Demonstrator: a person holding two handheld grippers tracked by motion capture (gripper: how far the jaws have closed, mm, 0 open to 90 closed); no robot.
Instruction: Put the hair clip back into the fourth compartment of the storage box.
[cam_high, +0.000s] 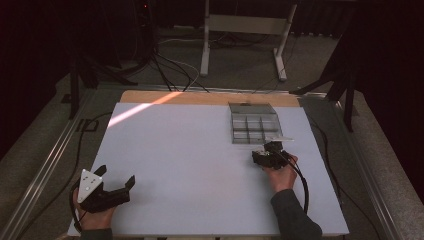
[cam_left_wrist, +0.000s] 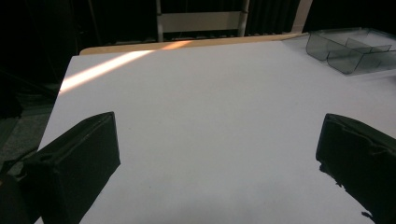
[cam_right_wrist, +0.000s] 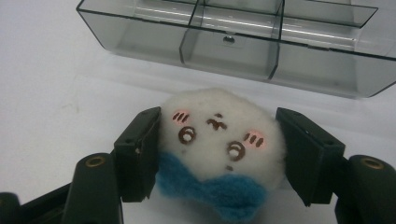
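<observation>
Two grippers work over a white table (cam_high: 200, 165) in the high view. The left gripper (cam_high: 116, 181) sits near the table's near left corner, held by a hand (cam_high: 95, 217), its jaws spread wide with nothing between them and its grey three-cornered plate (cam_high: 90, 181) on top. The right gripper (cam_high: 269, 152) is well apart from it, on the right side of the table, held by the other hand (cam_high: 281, 175) with a dark sleeve (cam_high: 295, 217) behind it. Just ahead of that gripper lies a clear compartment tray (cam_high: 254, 123). What its jaws hold is too small to tell from here.

From the left gripper view, the two black jaws stand far apart at the bottom corners, bare white table (cam_left_wrist: 205, 121) between and ahead of them. The compartment tray (cam_left_wrist: 350, 49) shows far ahead and off to the right. A streak of warm light (cam_left_wrist: 107, 67) crosses the table ahead to the left.

In the right gripper view, the right gripper (cam_right_wrist: 219, 140) has its jaws against both sides of a small white plush toy (cam_right_wrist: 222, 135) with a drawn face, pink cheeks and a blue fuzzy patch (cam_right_wrist: 210, 186) toward the camera. The toy rests on the table (cam_right_wrist: 51, 98), gripped between the jaws, just short of the compartment tray (cam_right_wrist: 224, 44), whose near wall runs across directly ahead.
</observation>
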